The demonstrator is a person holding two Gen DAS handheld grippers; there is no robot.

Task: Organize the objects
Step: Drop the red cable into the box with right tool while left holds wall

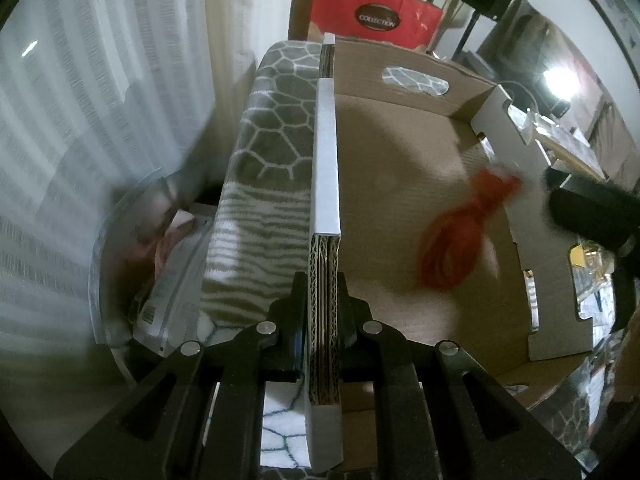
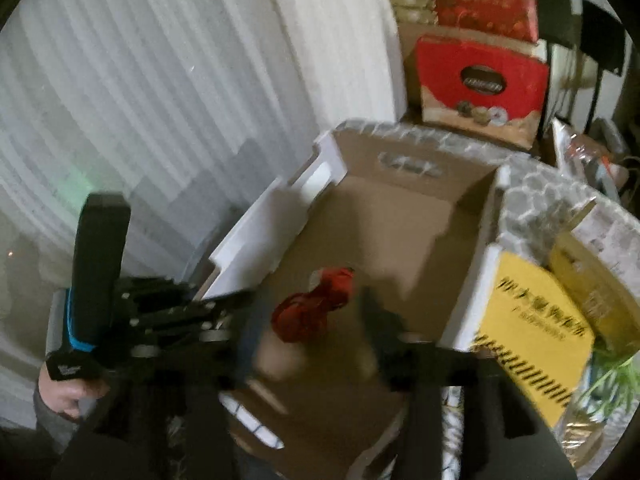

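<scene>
While the white curtain [image 2: 160,100] fills the background, the cardboard box [image 1: 400,184] lies open on a grey patterned blanket [image 1: 272,120]. Behind it a red carton [image 1: 372,12] reads "COLLECTION". A yellow booklet [image 2: 532,332] beside the box bears print too blurred to read. The left gripper [image 1: 324,300] is clenched on the box's wall. The right gripper [image 2: 312,320] stands released above the red bundle [image 1: 452,240] on the box floor.
</scene>
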